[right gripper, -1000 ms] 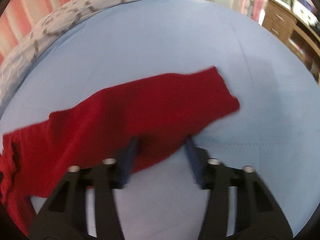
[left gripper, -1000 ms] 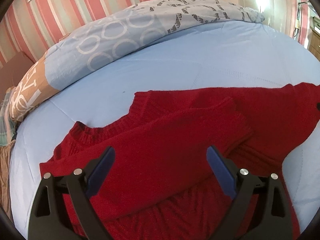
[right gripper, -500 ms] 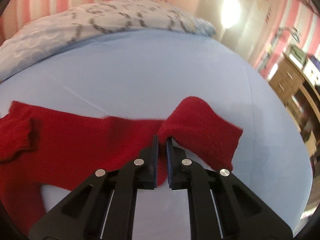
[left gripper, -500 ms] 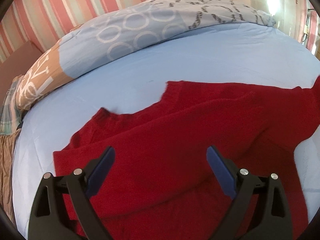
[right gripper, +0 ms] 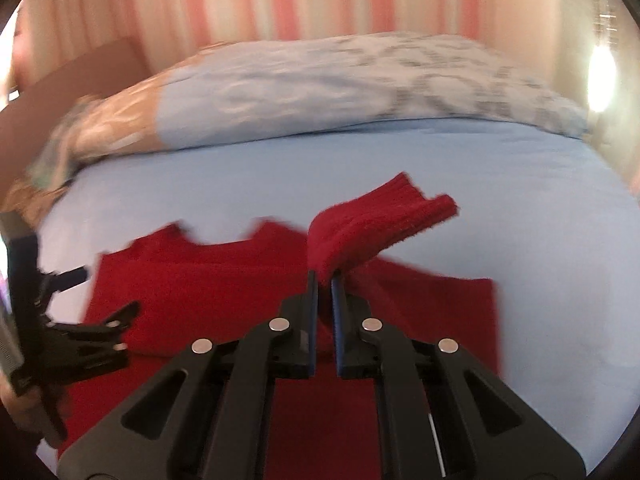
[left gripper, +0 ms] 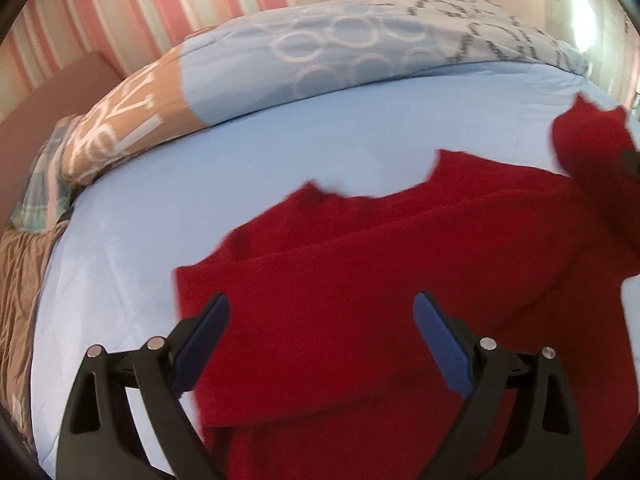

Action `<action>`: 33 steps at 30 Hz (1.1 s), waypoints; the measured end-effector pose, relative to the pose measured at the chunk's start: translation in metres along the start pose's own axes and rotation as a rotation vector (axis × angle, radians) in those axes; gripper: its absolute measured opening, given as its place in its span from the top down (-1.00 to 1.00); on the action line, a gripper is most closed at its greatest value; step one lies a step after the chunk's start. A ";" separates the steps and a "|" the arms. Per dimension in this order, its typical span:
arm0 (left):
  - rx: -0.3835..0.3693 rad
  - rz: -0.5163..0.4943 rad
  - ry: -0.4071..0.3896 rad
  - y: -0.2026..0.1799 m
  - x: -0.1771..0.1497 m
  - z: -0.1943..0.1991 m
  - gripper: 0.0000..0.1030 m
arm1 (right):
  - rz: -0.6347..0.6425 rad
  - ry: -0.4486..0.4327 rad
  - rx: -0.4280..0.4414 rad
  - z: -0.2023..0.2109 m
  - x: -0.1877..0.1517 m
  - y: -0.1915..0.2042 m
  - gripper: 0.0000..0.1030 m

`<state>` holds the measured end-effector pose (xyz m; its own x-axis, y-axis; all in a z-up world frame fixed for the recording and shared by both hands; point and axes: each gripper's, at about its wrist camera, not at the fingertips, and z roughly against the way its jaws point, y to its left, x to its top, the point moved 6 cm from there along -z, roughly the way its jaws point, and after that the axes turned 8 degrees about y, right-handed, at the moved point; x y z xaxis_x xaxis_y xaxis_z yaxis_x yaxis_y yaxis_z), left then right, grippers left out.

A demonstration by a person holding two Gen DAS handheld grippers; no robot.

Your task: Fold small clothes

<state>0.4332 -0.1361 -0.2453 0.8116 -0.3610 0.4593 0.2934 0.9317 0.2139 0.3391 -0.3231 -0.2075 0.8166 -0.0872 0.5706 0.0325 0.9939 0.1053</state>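
Observation:
A red knitted sweater (left gripper: 360, 280) lies flat on the light blue bed sheet (left gripper: 240, 168), with its left sleeve folded across the body. My left gripper (left gripper: 320, 320) is open and empty, hovering over the sweater's left side. My right gripper (right gripper: 324, 280) is shut on the right sleeve (right gripper: 372, 224) and holds its cuff lifted above the sweater body (right gripper: 200, 292). The lifted sleeve also shows at the right of the left wrist view (left gripper: 588, 148). The left gripper shows at the left edge of the right wrist view (right gripper: 80, 328).
A patterned blue and tan duvet (left gripper: 320, 60) is bunched along the far side of the bed under a striped pink wall (left gripper: 200, 8). A brown blanket (left gripper: 20, 280) lies at the left edge. Bare sheet (right gripper: 540, 220) stretches to the right of the sweater.
My right gripper shut on the right sleeve, lifted it and carried it leftward over the sweater body. My left gripper stayed open and shifted left, so the sweater sits further right in its view.

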 end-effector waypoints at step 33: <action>-0.306 0.142 0.111 -0.039 -0.022 -0.023 0.17 | 0.003 0.181 -0.057 -0.017 -0.072 -0.044 0.00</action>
<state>0.4156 -0.1637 -0.2835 0.9002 -0.2367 0.3655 0.2983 0.9467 -0.1215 0.2890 -0.3592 -0.2670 0.9070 -0.0754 0.4144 0.0582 0.9968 0.0541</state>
